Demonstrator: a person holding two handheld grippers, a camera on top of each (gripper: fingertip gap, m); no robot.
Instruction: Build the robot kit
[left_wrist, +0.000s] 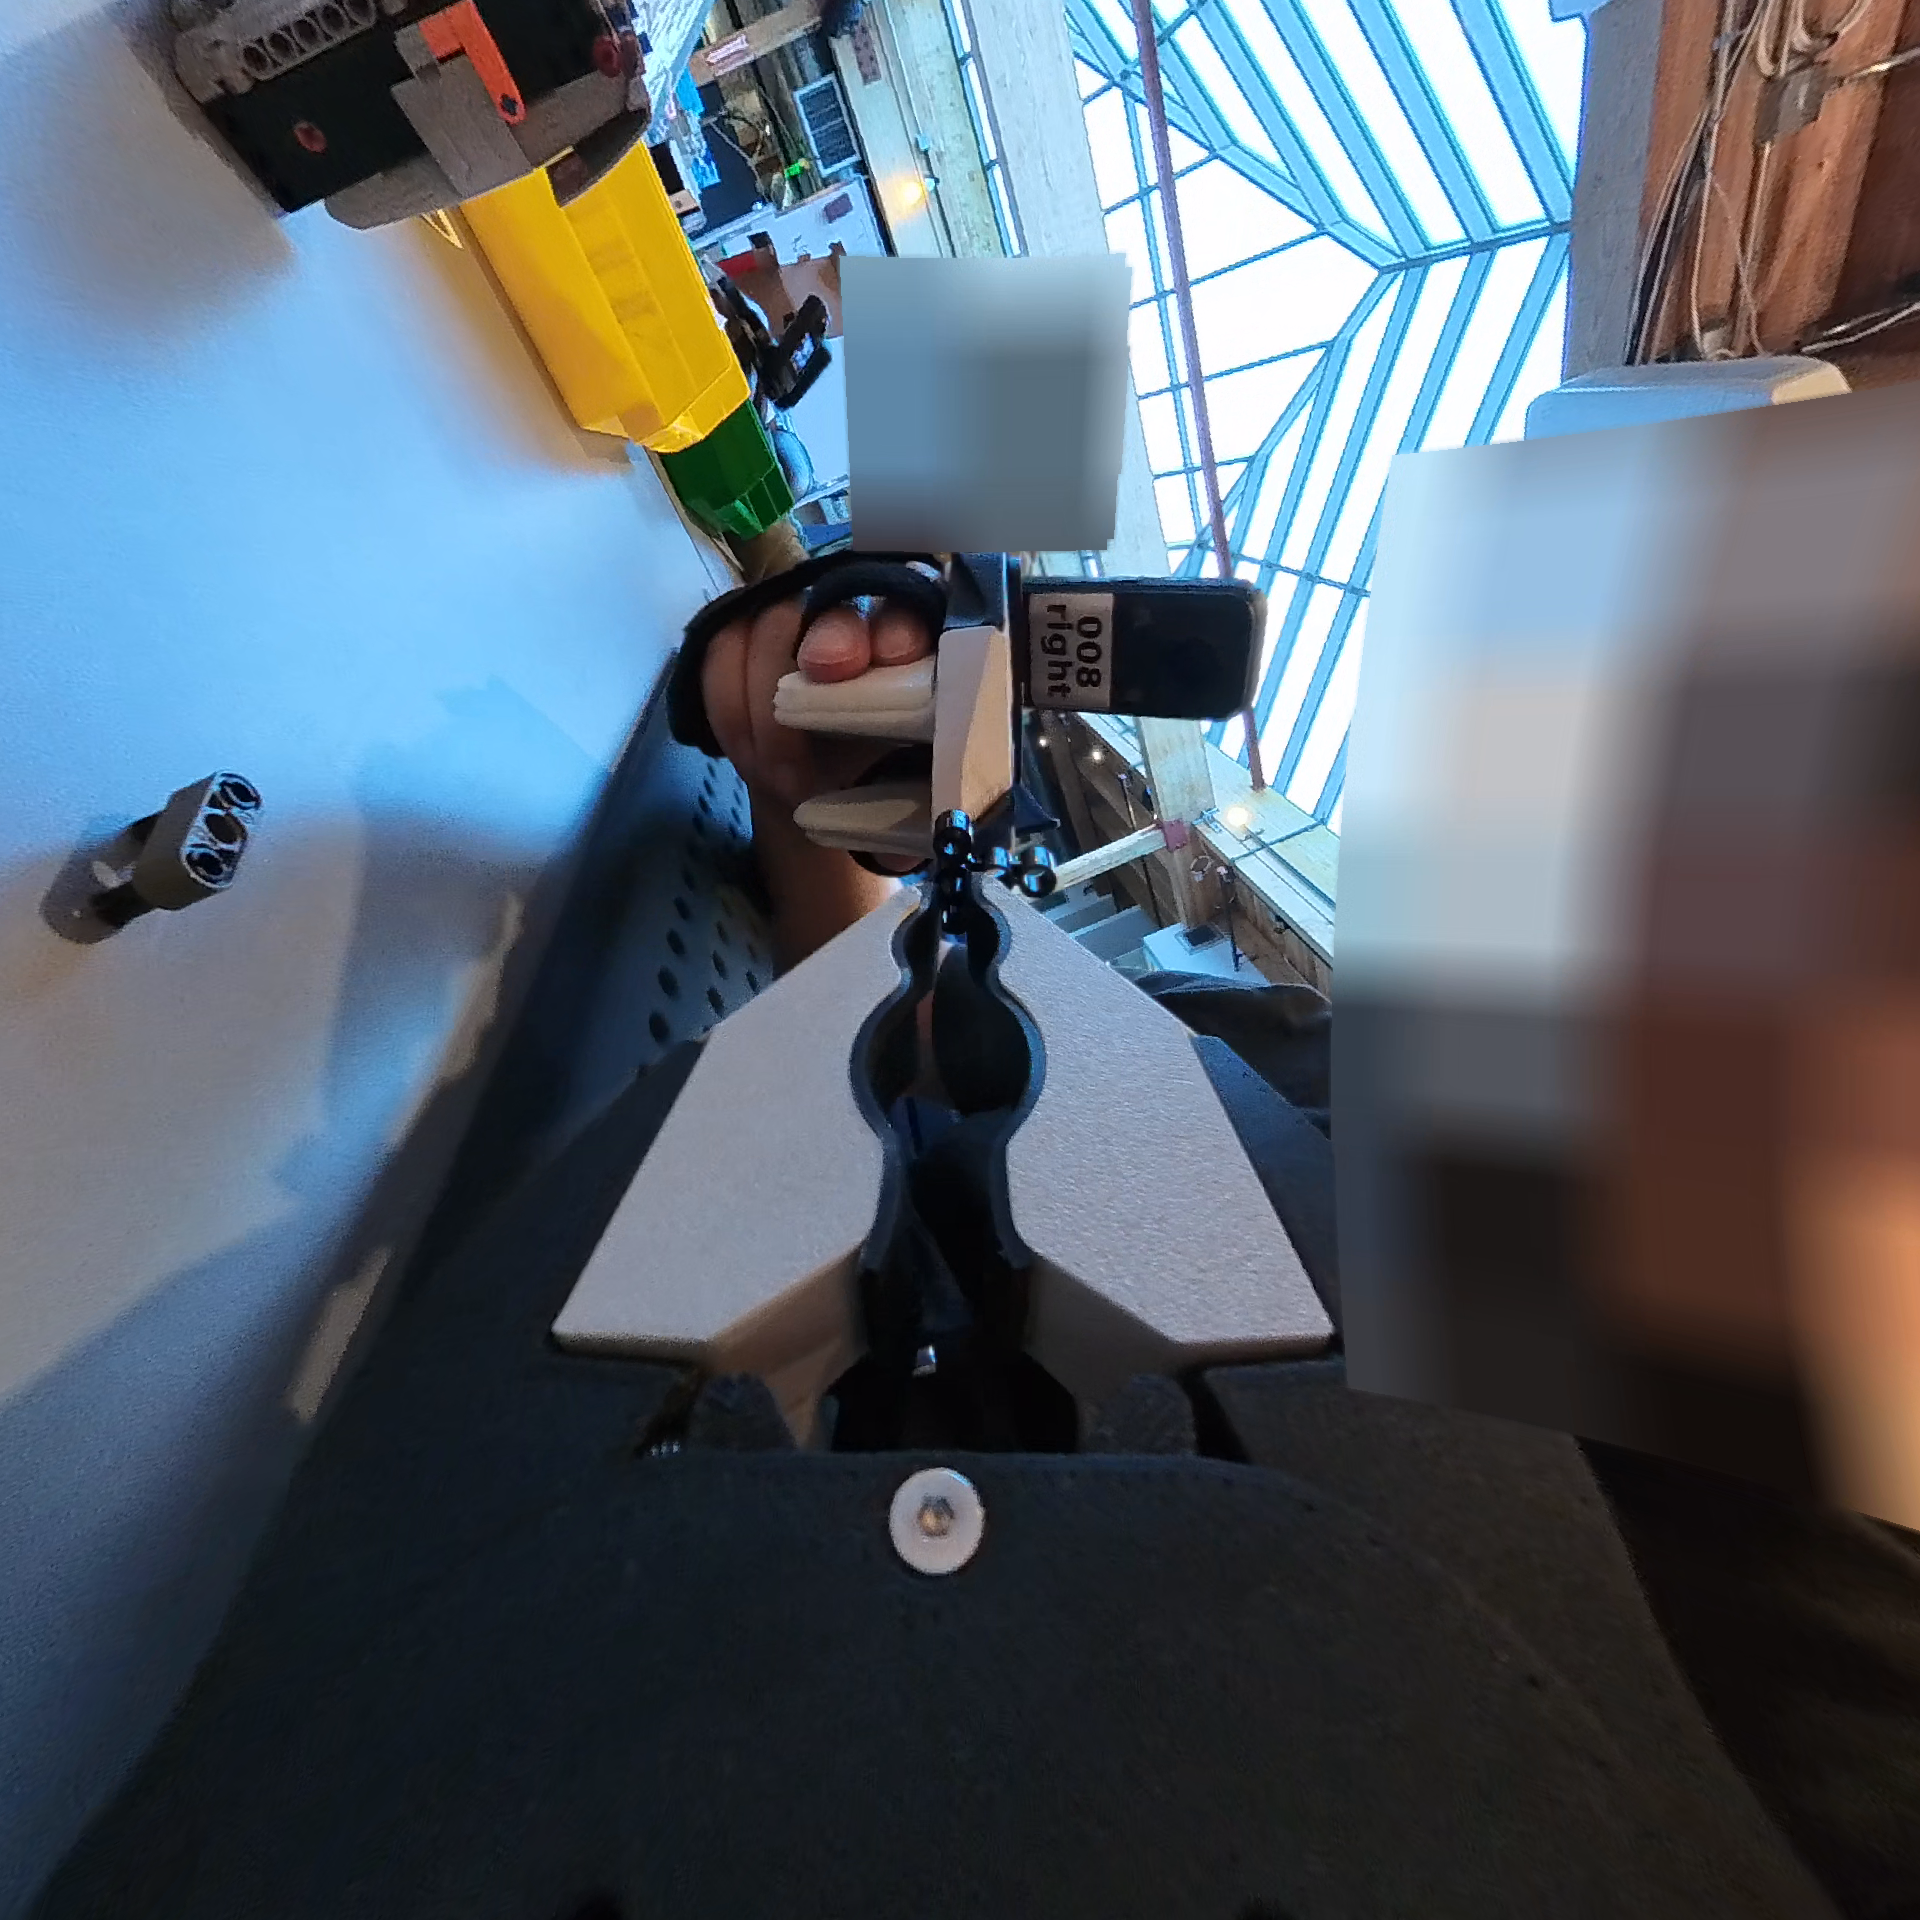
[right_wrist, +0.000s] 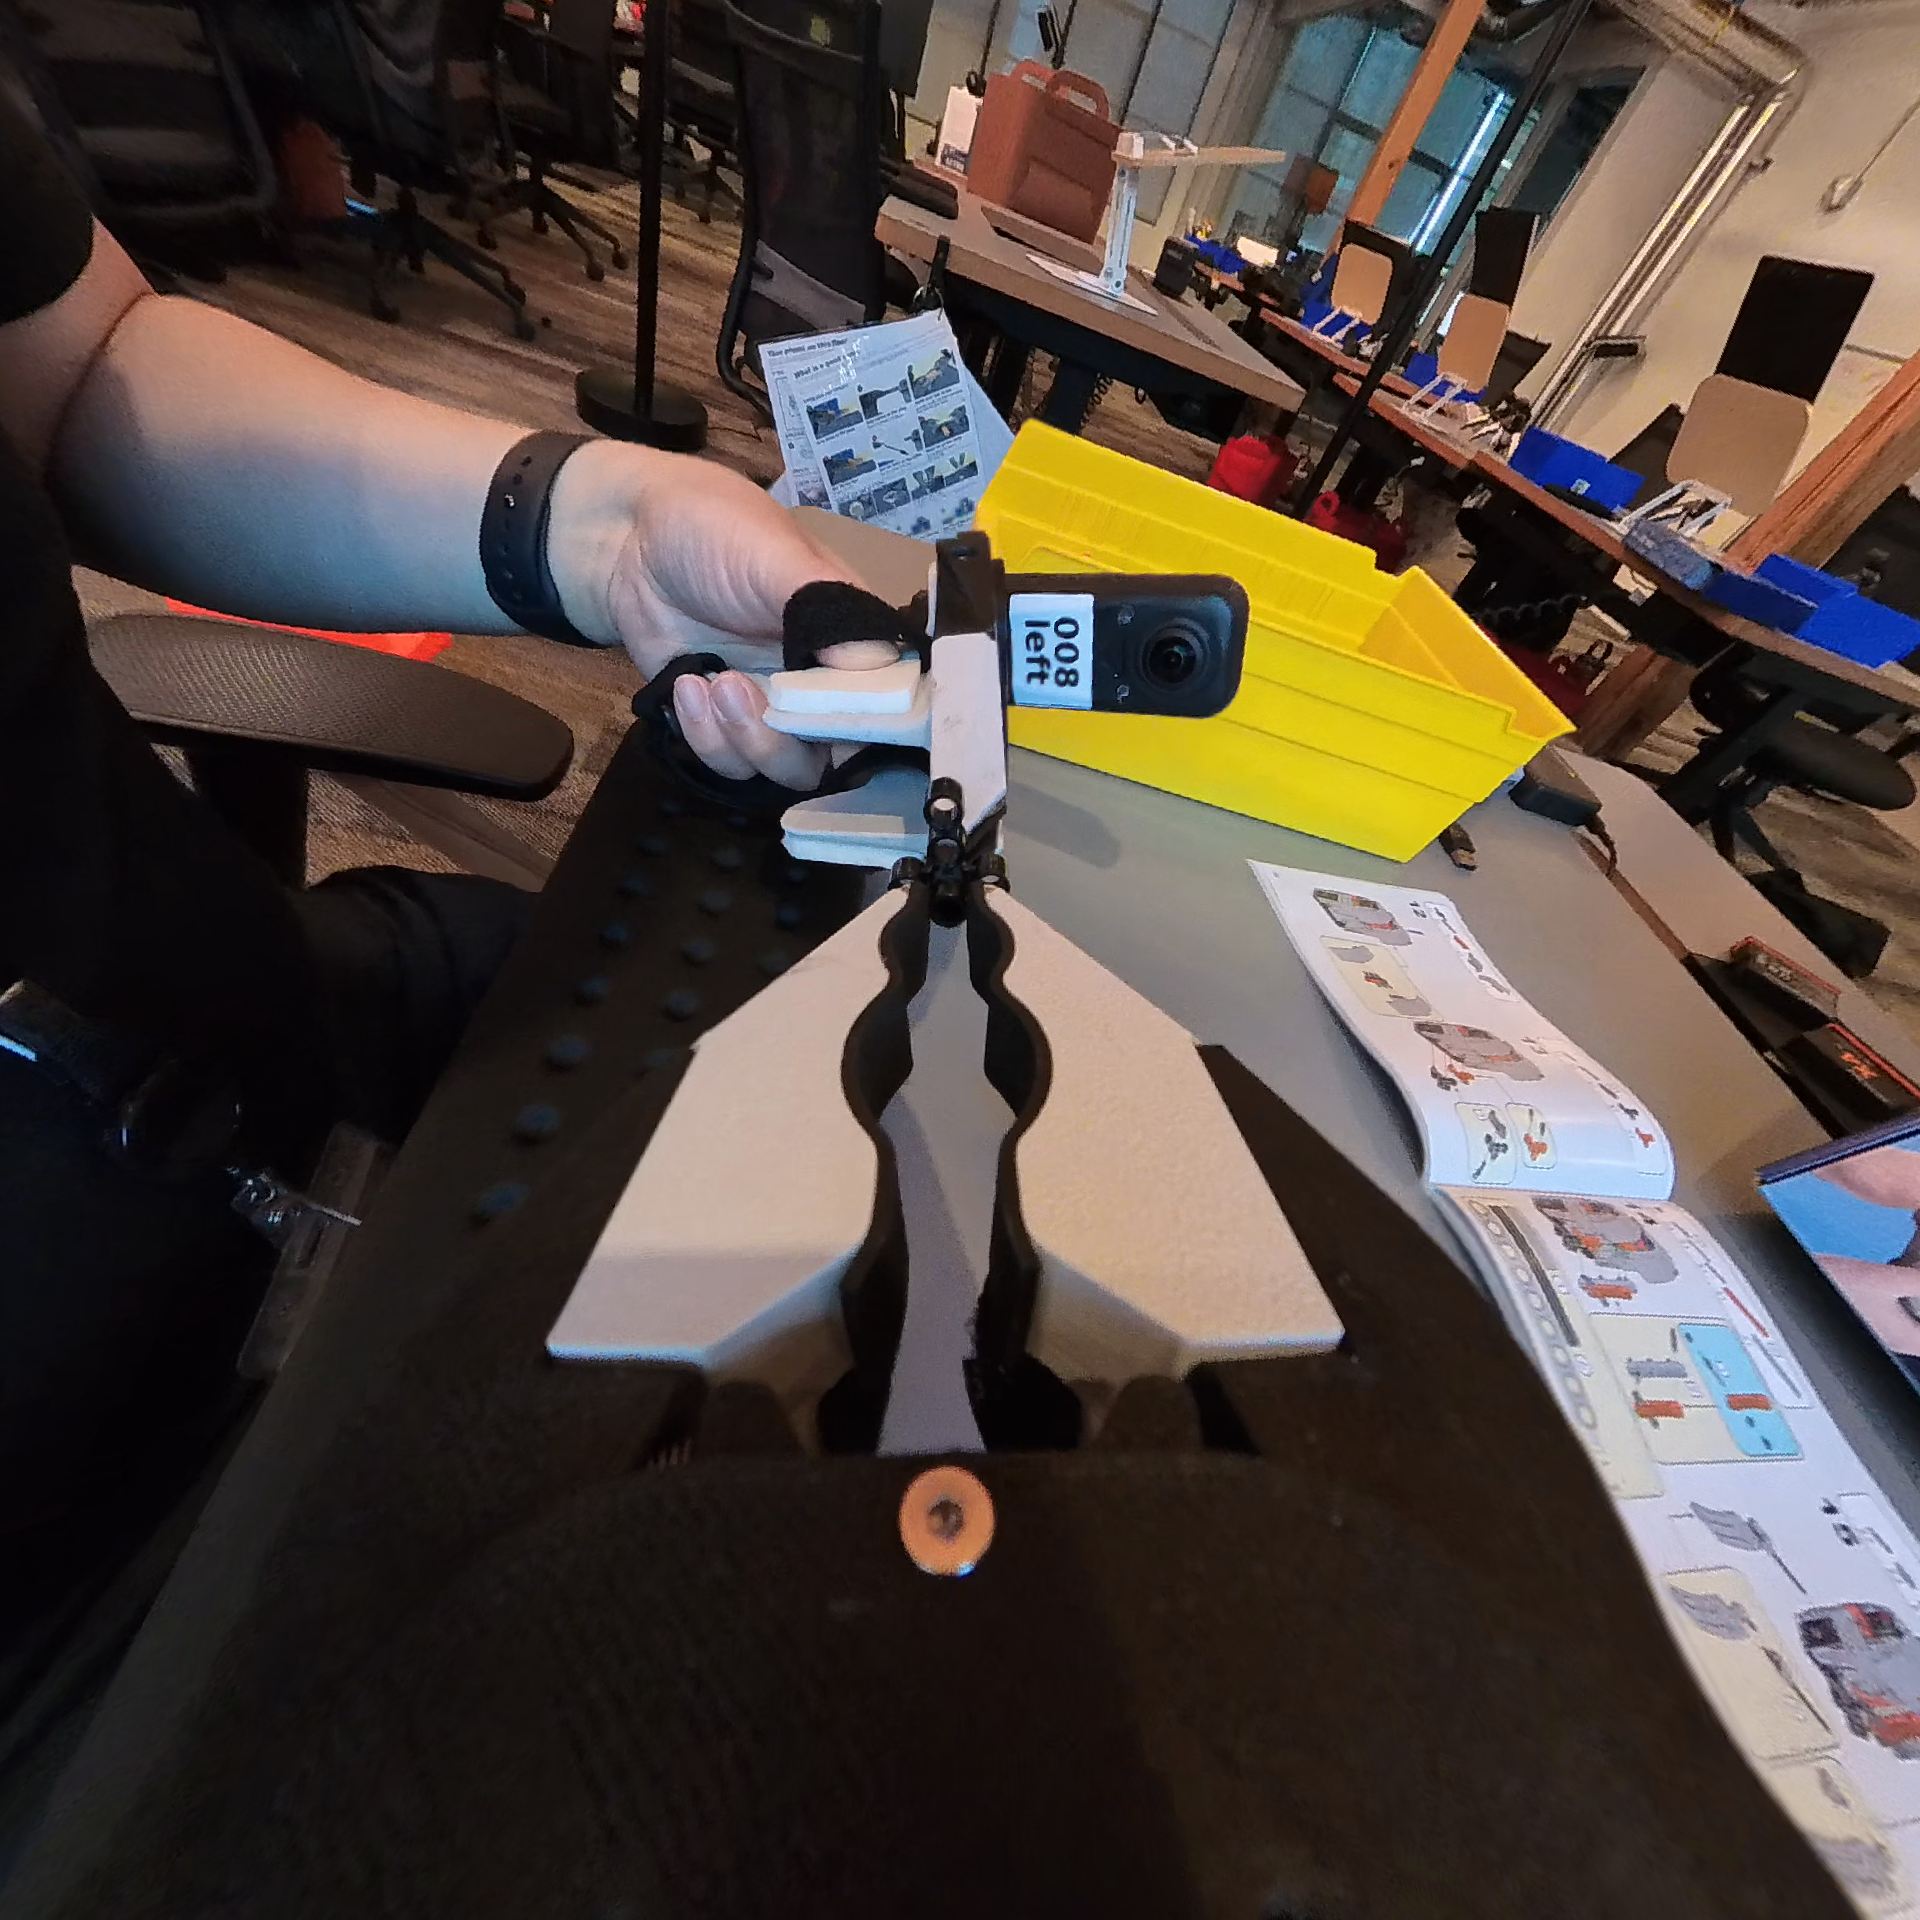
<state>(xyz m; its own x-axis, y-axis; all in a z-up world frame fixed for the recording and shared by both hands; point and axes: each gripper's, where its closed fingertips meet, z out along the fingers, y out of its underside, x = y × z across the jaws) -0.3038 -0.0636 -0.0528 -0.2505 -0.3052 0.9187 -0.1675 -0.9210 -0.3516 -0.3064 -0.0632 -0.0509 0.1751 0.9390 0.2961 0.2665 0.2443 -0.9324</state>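
Note:
My left gripper and right gripper face each other tip to tip above the table's near edge. Each is shut on a small black pinned connector piece, which also shows in the right wrist view. I cannot tell whether it is one part or two joined parts. The right gripper shows in the left wrist view, held by a hand. The left gripper shows in the right wrist view, held by a hand with a black wristband.
A grey beam connector lies on the white table. A part-built grey and black model sits farther along. A yellow bin and a green bin stand behind. An open instruction booklet lies at right. Only a small space, under 4 cm, lies between the two pairs of fingers.

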